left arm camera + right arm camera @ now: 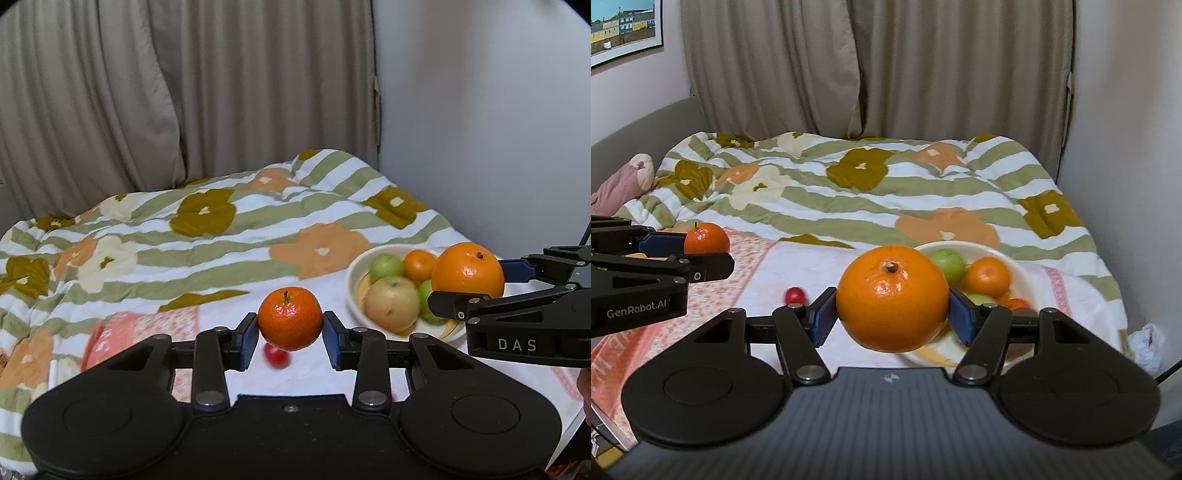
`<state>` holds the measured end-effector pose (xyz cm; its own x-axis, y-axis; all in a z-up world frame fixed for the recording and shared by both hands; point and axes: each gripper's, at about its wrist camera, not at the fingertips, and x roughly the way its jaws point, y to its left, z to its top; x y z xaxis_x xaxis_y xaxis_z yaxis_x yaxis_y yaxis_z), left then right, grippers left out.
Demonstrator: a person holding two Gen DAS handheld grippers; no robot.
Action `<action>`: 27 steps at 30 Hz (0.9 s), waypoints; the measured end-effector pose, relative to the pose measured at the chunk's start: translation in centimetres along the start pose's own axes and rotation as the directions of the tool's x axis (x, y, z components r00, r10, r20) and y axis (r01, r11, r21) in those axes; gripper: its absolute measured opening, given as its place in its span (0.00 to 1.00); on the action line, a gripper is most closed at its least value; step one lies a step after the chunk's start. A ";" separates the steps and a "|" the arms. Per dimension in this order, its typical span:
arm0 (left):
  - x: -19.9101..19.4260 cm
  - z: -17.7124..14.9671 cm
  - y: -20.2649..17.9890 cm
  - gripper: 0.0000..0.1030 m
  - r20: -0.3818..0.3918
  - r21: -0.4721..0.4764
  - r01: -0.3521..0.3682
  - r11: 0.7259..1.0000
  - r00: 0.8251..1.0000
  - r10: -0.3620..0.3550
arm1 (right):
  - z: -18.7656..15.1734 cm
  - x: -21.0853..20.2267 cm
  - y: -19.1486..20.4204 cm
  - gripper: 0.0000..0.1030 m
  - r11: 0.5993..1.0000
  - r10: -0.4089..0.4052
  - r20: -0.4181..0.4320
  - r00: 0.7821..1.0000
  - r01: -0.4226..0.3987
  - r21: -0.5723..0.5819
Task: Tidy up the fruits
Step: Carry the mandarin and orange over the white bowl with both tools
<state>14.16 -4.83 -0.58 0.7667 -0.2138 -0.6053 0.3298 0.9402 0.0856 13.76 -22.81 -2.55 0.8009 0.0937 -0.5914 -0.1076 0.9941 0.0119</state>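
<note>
My left gripper (290,334) is shut on a small tangerine (290,318), held above the white cloth; the same tangerine (706,239) shows at the left of the right wrist view. My right gripper (892,312) is shut on a large orange (892,298), raised just in front of the cream bowl (1015,264). From the left wrist view that orange (467,270) hangs over the bowl's (356,275) right side. The bowl holds green apples (386,266), a yellowish apple (392,302) and another tangerine (419,266). A small red fruit (276,356) lies on the cloth below the left gripper.
A floral striped quilt (207,236) covers the bed behind, with beige curtains (147,92) and a white wall (480,110) beyond. A pink patterned cloth (713,295) lies under the fruit. A pink soft toy (624,181) rests at the bed's left; crumpled white paper (1148,343) lies at the right edge.
</note>
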 end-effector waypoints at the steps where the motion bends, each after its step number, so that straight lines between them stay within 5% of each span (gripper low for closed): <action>1: 0.3 0.4 -0.5 0.40 0.000 0.000 0.005 1.000 1.000 -0.005 | 0.2 0.1 -0.9 0.76 1.000 -0.001 0.000 1.000 0.001 0.003; 16: 8.5 4.6 -9.1 0.40 -0.020 0.024 0.042 0.999 0.999 -0.041 | 1.8 4.5 -12.8 0.76 1.000 0.003 -0.026 1.000 -0.003 -0.002; 27: 15.5 4.9 -13.0 0.40 -0.096 0.102 0.060 0.993 0.994 -0.050 | 1.2 8.1 -17.3 0.76 1.000 0.027 -0.056 0.998 -0.027 -0.002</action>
<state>24.47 -21.67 -7.16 0.6928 -0.2345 -0.6820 0.4298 0.8936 0.1294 22.87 -39.21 -6.58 0.7636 0.1173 -0.6349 -0.1306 0.9911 0.0261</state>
